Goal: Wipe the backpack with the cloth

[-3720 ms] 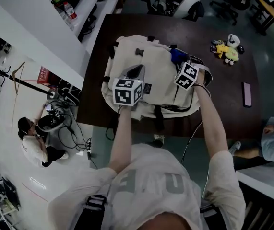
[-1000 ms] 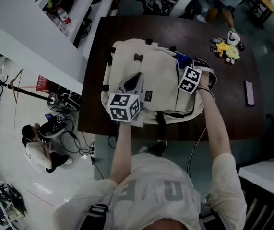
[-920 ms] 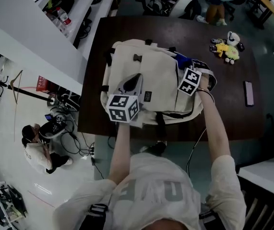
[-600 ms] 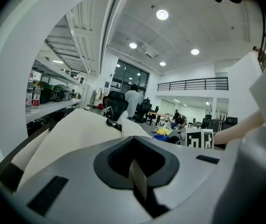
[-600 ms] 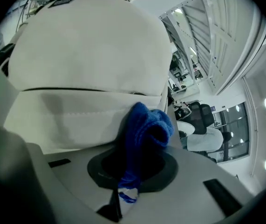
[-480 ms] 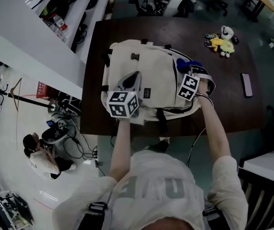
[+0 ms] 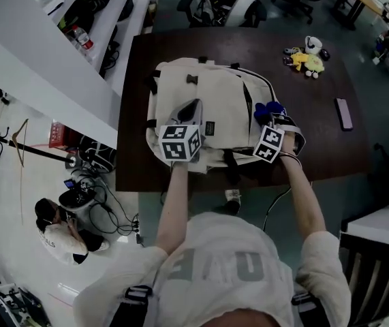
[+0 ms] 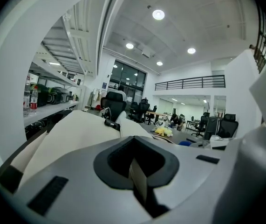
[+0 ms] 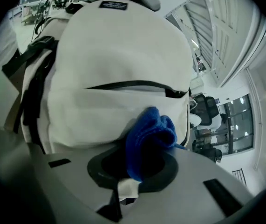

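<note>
While the cream backpack [image 7: 211,107] lies flat on the dark desk [image 7: 317,148] near its front edge, your right gripper [image 7: 270,122] is clamped on the blue cloth [image 7: 269,109]. It holds the cloth against the backpack's right side, beside a zip. Your left gripper [image 7: 194,104] has its jaws closed together on nothing and lies on the front panel. Both your forearms reach forward, with the right gripper tipped down and the left nearly level. Farther back on the desk sit a cluster of plush toys [image 7: 302,52] and one flat dark device [image 7: 343,113]. Office chairs [image 7: 238,5] stand beyond the desk, and shelving [image 7: 78,19] runs along the left. You have one backpack, one cloth and two grippers.
</note>
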